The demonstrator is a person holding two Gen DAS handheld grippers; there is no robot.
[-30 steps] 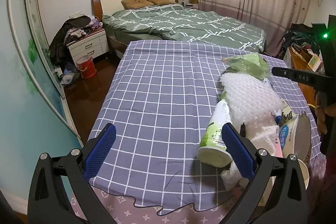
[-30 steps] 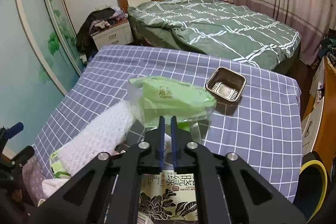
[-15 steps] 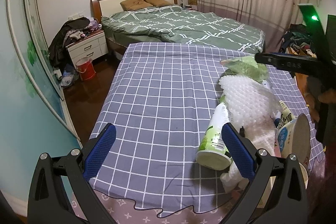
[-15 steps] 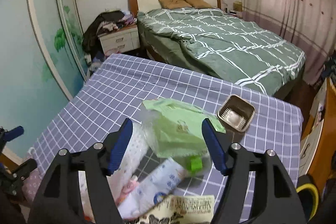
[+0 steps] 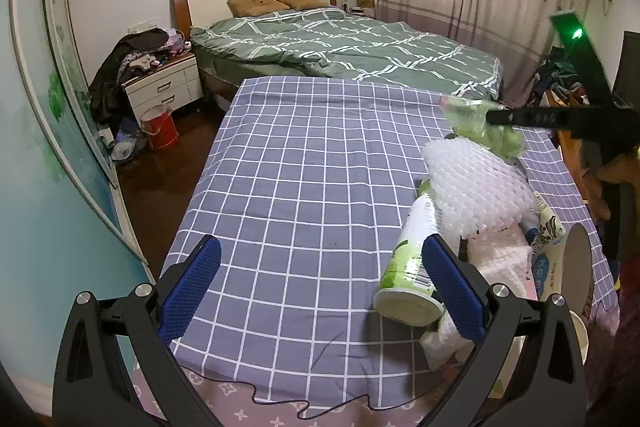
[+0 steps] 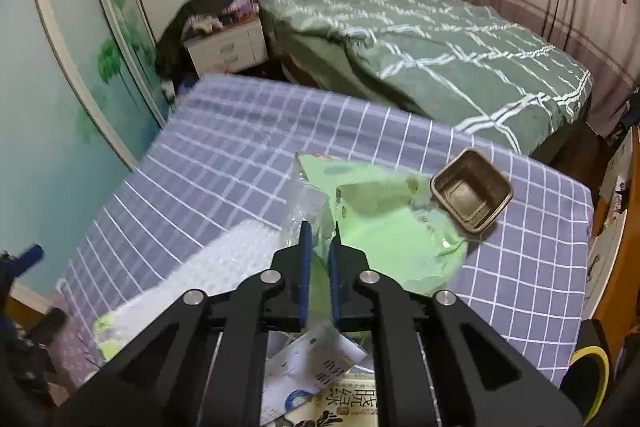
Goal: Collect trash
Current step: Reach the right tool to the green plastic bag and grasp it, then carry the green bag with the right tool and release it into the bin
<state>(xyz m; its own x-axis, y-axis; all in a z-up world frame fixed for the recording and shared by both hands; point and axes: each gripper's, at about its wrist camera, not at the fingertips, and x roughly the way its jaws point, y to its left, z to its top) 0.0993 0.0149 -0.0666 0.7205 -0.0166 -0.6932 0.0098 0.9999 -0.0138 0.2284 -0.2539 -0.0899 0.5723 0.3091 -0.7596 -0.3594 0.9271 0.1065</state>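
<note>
A pile of trash lies at the right of the checked tablecloth: white bubble wrap, a tipped green-and-white cup, paper packets and a green plastic bag. My right gripper is closing down to a narrow gap, with the bag's clear near edge pinched between its pads. In the left wrist view the bag hangs from its tip above the bubble wrap. My left gripper stands open over the cloth at the near edge. Its right finger is beside the cup, and nothing lies between the fingers.
A brown foil tray sits on the cloth just right of the bag. Beyond the table are a green-quilted bed, a white nightstand and a red bucket. A person's hand holds the right gripper. A yellow-rimmed bin stands at the right.
The right gripper opened wide over the green bag, then closed on its edge, and the bag now hangs higher above the pile. The left gripper has not moved.
</note>
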